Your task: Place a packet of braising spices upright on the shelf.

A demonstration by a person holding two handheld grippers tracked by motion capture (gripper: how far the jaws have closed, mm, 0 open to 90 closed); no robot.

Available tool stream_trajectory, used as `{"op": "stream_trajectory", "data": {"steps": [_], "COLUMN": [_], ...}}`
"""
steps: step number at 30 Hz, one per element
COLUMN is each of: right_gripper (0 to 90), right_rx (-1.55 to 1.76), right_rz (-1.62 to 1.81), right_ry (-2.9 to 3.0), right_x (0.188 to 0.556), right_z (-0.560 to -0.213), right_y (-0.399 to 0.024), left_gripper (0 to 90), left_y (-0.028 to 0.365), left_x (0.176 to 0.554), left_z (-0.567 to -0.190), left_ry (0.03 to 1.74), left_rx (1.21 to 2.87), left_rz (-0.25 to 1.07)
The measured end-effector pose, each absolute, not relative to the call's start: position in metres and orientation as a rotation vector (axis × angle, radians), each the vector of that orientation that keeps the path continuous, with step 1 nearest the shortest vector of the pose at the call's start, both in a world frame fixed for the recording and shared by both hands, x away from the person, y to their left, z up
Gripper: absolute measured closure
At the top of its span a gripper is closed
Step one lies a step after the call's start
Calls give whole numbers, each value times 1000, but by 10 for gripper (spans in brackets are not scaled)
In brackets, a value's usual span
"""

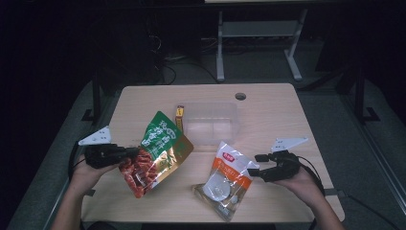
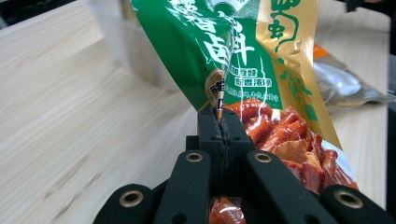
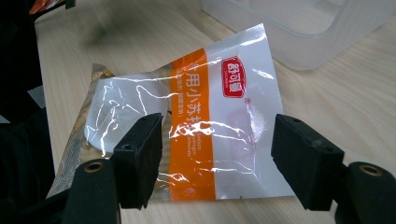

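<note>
With the left gripper [image 1: 128, 152] clamped on the green bag [image 1: 158, 151] held above the desk [image 1: 268, 103], close the right gripper's [image 3: 215, 161] half-open jaws squarely onto the white pouch [image 3: 205, 121] lying between them.

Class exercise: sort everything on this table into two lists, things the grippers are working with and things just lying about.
In hand:
green snack bag, clamped by left gripper
white and orange packet, between open right gripper

Lying about:
clear plastic box
small yellow packet
</note>
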State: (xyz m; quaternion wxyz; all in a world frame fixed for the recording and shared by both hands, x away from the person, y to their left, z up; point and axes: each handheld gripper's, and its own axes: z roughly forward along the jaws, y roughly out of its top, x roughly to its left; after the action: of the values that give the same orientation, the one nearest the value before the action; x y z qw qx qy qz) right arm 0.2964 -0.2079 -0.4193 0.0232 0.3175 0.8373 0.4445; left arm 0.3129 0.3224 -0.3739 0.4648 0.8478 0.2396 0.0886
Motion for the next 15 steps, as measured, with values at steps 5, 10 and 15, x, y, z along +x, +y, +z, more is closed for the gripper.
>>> {"op": "stream_trajectory", "data": {"steps": [5,10,15], "right_gripper": [342,348,381], "right_rx": [992,995,956], "right_rz": [1414,1467,1524], "right_ry": [2606,2619,2618], "right_x": [299,305,314], "right_z": [-417,-411,-401], "right_y": [-206,-203,-198], "left_gripper": [896,895,895], "left_y": [294,269,248], "left_x": [311,312,316], "left_z": [-373,-374,-374], "left_ry": [508,449,394], "left_rx": [2115,2139,2163], "left_rz": [197,176,172]}}
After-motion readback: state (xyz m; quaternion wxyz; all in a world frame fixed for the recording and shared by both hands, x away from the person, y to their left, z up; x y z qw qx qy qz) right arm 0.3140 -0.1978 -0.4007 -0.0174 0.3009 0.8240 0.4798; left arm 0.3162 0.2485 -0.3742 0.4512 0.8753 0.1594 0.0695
